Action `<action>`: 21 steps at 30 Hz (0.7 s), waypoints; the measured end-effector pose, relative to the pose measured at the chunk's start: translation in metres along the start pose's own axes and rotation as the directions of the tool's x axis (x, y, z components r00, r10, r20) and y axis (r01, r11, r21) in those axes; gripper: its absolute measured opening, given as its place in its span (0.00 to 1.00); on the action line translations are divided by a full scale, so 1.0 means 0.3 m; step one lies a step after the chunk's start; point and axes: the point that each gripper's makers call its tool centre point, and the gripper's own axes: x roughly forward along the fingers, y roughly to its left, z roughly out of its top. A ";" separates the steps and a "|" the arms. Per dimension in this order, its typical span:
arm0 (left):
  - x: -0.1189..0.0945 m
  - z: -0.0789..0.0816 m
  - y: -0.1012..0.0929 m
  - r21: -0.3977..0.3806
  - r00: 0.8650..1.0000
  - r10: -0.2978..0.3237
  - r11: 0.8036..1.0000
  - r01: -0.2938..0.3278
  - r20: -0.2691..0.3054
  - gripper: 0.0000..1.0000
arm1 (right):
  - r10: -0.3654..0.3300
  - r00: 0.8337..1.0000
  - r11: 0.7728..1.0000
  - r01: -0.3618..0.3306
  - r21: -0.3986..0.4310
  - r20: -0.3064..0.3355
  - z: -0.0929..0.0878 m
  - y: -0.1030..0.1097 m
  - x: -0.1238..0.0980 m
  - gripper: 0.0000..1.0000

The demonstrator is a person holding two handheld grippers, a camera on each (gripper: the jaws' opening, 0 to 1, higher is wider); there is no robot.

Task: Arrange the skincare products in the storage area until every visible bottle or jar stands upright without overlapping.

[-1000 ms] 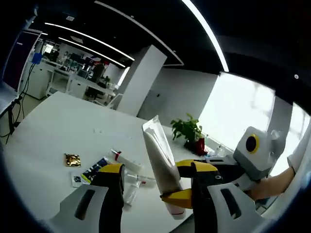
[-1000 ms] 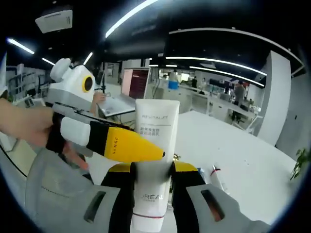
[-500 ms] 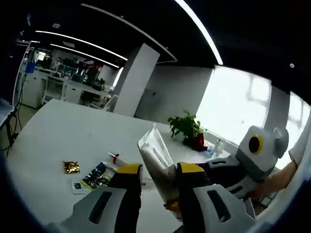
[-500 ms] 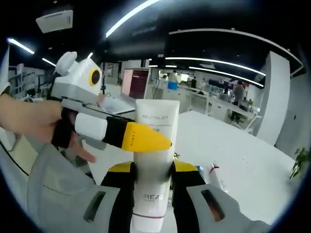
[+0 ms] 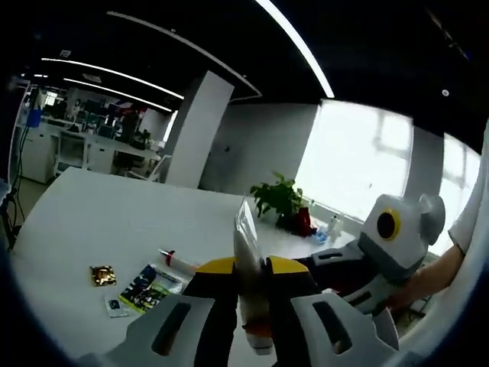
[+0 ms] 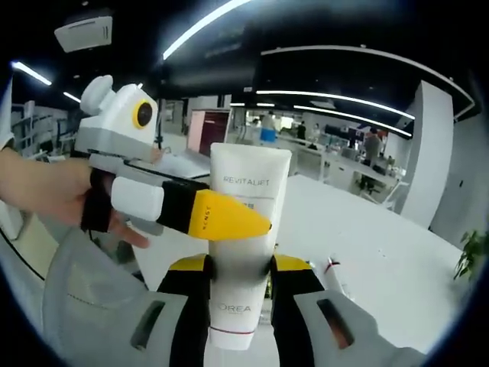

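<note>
While both tools pinch the same white tube [image 6: 243, 252], the left tool [image 5: 250, 284] and right tool [image 6: 238, 277] hold it in the air above the bench [image 5: 99, 222]. Judging by this, little is done: a small bottle [image 5: 177, 261] lies flat near the bench's near edge beside a leaflet [image 5: 145, 284] and a gold sachet [image 5: 100, 274].

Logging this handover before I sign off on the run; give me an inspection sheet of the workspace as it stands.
Surface: white table, mostly bare.
Job's things: white cream tube, cap end down, held in the air above the table by both tools; a small white bottle with a red cap lies on its side on the table.
Clutter: gold packet and a printed leaflet flat on the table.
Grippers: right tool shut on the tube's lower part; left tool shut on its upper part.
Cables: nothing seen.
Surroundings: open office, ceiling light strips, potted plant by a bright window, white pillar.
</note>
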 end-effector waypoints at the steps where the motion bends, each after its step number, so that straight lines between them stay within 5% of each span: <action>1: -0.001 0.008 -0.008 0.005 1.000 -0.005 1.000 0.005 0.000 0.11 | -0.002 1.000 1.000 0.002 0.002 0.007 0.006 -0.001 -0.003 0.30; 10: 0.015 0.020 -0.045 0.054 0.998 -0.048 0.997 0.050 -0.031 0.10 | 0.041 0.998 0.998 -0.042 0.037 0.046 0.019 -0.017 -0.022 0.32; 21: 0.058 0.016 -0.156 0.166 0.974 -0.209 0.961 0.220 -0.083 0.09 | 0.170 0.984 0.977 -0.175 0.121 0.051 -0.018 -0.044 -0.067 0.34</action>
